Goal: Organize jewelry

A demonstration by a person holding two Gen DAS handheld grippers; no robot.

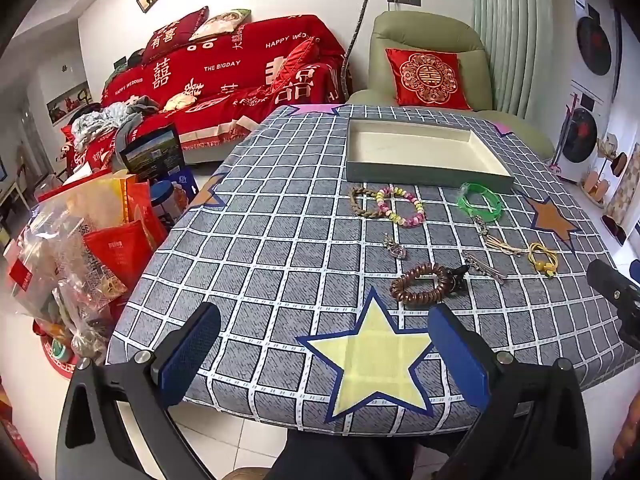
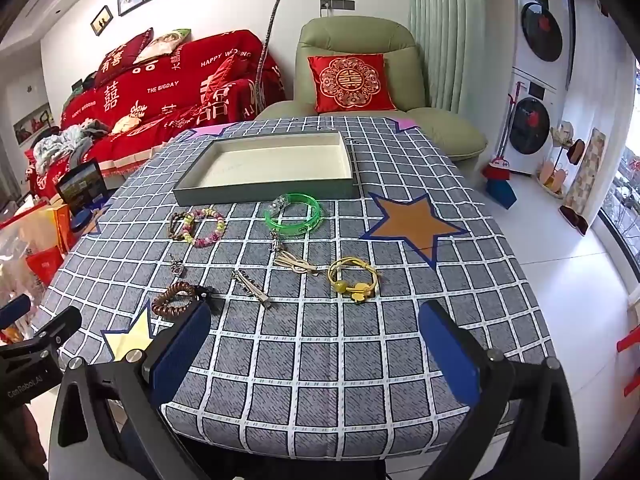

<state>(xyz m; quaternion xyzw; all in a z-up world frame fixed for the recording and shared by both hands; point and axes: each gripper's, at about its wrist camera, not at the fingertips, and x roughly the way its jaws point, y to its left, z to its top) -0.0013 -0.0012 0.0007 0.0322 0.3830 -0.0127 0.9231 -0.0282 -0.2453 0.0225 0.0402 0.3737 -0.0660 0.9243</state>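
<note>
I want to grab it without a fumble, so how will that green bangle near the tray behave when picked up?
The green bangle looks like a rigid, glossy plastic hoop, so it should keep its shape but may slip. It lies flat on the checked cloth, so it probably won't roll. A small clear bit sits at its rim and might come along.

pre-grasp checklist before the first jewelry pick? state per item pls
1. Left gripper open, nothing between the pads: ok.
2. Right gripper open, nothing between the pads: ok.
3. Tray empty and unobstructed at the far side of the table: ok.
4. Brown bead bracelet free to lift: not ok, a black clip lies against it.
5. Green bangle lying alone: not ok, a small clear item rests on its rim.
6. Yellow cord bracelet clear of neighbours: cannot tell, the beige cord ends right beside it.
</note>
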